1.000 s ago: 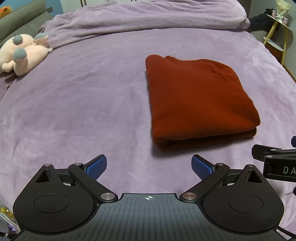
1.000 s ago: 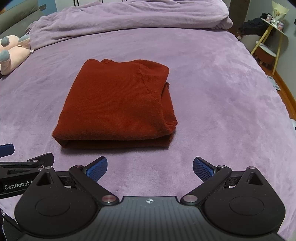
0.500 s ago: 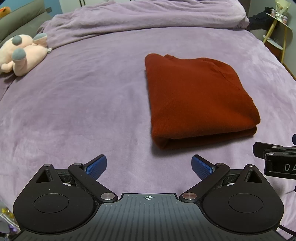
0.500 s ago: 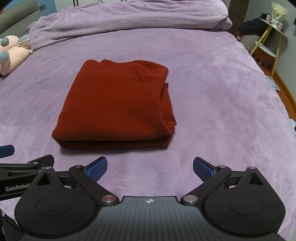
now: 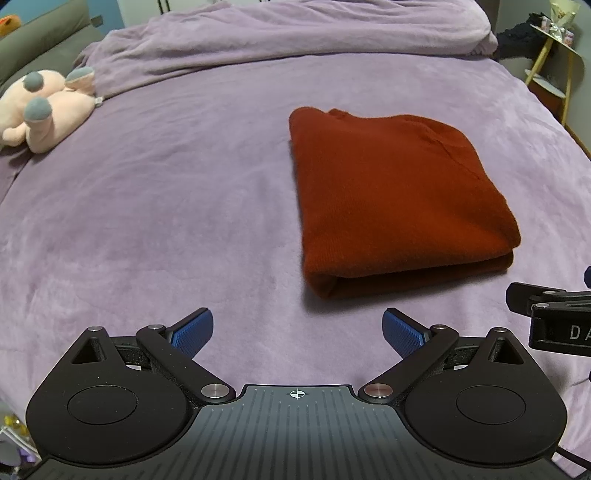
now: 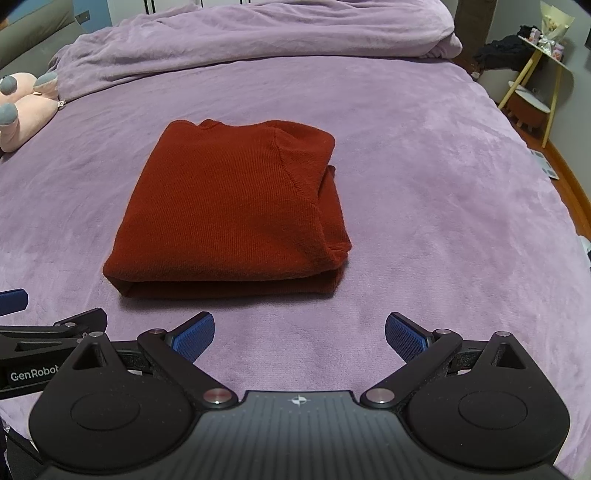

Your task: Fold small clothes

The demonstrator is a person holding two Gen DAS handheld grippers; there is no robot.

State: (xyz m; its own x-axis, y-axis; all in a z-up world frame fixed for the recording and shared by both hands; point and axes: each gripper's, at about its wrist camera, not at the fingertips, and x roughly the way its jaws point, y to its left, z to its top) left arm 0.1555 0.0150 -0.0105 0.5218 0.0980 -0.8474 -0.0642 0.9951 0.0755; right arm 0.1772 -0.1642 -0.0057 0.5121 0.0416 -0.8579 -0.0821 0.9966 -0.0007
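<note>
Red sweater (image 6: 232, 214) lies folded on the bed (image 6: 424, 177); its inside layers are hidden. Left gripper (image 5: 297, 332) and right gripper (image 6: 299, 332) jaws spread wide, holding nothing.

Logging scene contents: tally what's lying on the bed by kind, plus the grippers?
Folded red sweater: 1
Pink plush toy: 1
Bunched purple blanket: 1
Grippers: 2, left gripper and right gripper, both open and clear of the sweater
Total: 5
</note>
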